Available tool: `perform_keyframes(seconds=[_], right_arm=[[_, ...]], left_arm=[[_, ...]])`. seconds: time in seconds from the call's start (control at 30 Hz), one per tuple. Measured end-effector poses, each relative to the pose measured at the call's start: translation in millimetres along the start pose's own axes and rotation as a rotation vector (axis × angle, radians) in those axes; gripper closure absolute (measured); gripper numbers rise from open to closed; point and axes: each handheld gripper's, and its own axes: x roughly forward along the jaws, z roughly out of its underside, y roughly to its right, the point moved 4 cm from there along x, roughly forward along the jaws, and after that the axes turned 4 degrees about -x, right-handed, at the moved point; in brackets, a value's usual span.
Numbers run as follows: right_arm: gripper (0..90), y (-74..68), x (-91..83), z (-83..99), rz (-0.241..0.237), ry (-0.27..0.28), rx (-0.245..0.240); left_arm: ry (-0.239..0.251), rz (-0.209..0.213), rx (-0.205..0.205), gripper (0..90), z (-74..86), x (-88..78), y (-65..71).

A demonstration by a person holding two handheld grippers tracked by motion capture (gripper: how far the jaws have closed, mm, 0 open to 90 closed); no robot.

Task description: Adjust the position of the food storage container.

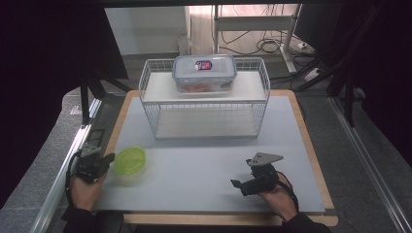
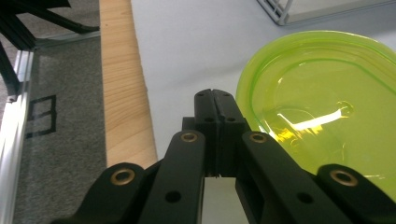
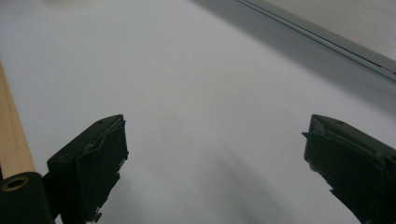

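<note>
Status: early stage, judging by layout. The green bowl (image 1: 129, 160) sits on the grey tabletop (image 1: 204, 160) at lower left of the high view, not gripped and not lifted. Left tongs (image 1: 108, 158) are fully closed, jaws pressed together with nothing between them; in the left gripper view the closed tip (image 2: 214, 100) sits just beside the bowl's rim (image 2: 247, 88), on its left in the picture. Can't tell whether the tip touches the rim or stops just short.

Right tongs (image 1: 236, 184) rest at lower right of the high view, well apart from the bowl. Jaws stand wide open and empty; the right gripper view shows bare tabletop between the two pads (image 3: 100, 158).

Wire rack (image 1: 204, 97) stands at upper centre of the high view, with a clear lidded container (image 1: 204, 73) on its top shelf. Lower shelf looks bare.

My read: nothing is done on the bowl so far. Contact, a push or grasp, and any transfer are all left.

Orientation: the bowl is upright, opening facing up, base on the tabletop. In the left gripper view the rim looks slightly oval, long axis running lower left to upper right of the picture; in the high view it reads near round, so I wouldn't trust that axis.
</note>
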Motion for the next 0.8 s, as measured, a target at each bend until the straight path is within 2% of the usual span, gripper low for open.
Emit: perform_keyframes(seconds=[0.23, 0.63, 0.73, 0.8], right_arm=[[6.1, -0.2, 0.8, 0.4, 0.002, -0.006, -0.001], [6.1, 0.1, 1.5, 1.1, 0.001, -0.013, 0.002], [6.2, 0.2, 1.2, 1.1, 0.001, -0.012, 0.002], [6.2, 0.4, 0.9, 1.1, 0.003, -0.011, 0.002]], left_arm=[[-0.009, 0.051, 0.018, 90.0, -3.8, 5.6, 19.2], [-0.038, 0.172, 0.089, 90.0, -7.6, 12.6, 73.7], [-0.047, 0.18, 0.108, 90.0, -7.7, 12.3, 77.2], [-0.052, 0.175, 0.092, 90.0, -6.4, 11.8, 72.1]])
